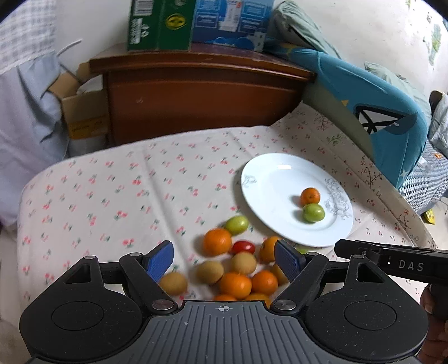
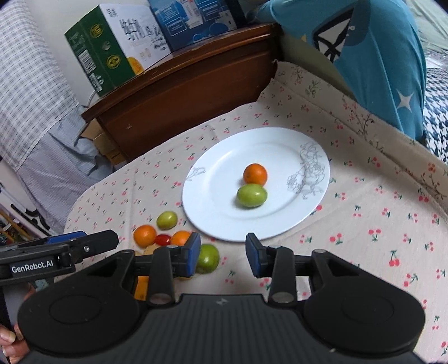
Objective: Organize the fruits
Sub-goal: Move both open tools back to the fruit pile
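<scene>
A white plate (image 1: 268, 179) (image 2: 224, 212) lies on the cherry-print cloth with an orange (image 1: 310, 196) (image 2: 254, 174) and a green fruit (image 1: 313, 212) (image 2: 251, 195) touching on it. Left of the plate is a loose pile: oranges (image 1: 217, 242), a green fruit (image 1: 237, 224), a small red tomato (image 1: 243, 247) and tan round fruits (image 1: 209, 272). My left gripper (image 1: 224, 249) is open wide above this pile, with nothing touching its pads. My right gripper (image 2: 223, 246) is open at the plate's near rim, with bare cloth between its fingers. Another green fruit (image 2: 208, 257) lies just outside its left finger.
A dark wooden cabinet (image 1: 201, 98) stands behind the table with a green box (image 1: 159, 25) and a blue box (image 1: 232, 19) on top. A blue cushion (image 1: 378, 112) leans at the right. A cardboard box (image 1: 81, 112) sits at the back left.
</scene>
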Demonstrator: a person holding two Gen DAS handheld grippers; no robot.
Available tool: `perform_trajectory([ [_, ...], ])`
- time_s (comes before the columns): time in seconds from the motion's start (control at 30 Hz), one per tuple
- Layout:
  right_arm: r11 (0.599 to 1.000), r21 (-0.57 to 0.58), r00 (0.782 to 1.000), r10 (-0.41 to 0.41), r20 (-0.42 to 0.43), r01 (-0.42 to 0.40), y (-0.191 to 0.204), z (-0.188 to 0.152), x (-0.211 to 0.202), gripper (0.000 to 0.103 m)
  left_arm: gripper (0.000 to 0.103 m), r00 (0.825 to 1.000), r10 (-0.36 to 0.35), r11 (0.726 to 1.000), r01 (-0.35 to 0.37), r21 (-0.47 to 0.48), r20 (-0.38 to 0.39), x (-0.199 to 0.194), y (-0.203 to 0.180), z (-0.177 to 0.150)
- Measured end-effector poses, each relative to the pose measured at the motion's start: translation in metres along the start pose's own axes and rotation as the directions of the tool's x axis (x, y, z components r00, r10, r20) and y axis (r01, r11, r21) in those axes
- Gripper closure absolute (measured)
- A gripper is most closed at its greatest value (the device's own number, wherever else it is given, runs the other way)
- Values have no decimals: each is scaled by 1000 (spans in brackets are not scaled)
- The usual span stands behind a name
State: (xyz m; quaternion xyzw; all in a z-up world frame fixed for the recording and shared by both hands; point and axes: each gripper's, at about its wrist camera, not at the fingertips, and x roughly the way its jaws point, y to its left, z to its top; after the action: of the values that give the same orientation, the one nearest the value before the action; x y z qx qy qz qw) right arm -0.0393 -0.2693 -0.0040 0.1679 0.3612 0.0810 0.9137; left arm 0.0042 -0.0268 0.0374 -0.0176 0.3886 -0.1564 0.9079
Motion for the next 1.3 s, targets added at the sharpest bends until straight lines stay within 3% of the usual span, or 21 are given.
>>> perform_trajectory([
  [0.37, 1000, -10, 999, 13, -37, -14, 3, -16, 1, 66, 24, 996, 77, 997, -77, -20, -34, -8, 14, -26],
  [0.9, 999, 22, 999, 36, -40, -35, 3, -21, 12, 66, 26, 991, 114, 993, -113, 24, -71, 1, 22, -50],
  [1.3, 995, 89, 998, 52, -36, -49, -2, -20, 27, 66, 32, 996, 72, 995, -68, 67, -52, 1, 16, -53],
])
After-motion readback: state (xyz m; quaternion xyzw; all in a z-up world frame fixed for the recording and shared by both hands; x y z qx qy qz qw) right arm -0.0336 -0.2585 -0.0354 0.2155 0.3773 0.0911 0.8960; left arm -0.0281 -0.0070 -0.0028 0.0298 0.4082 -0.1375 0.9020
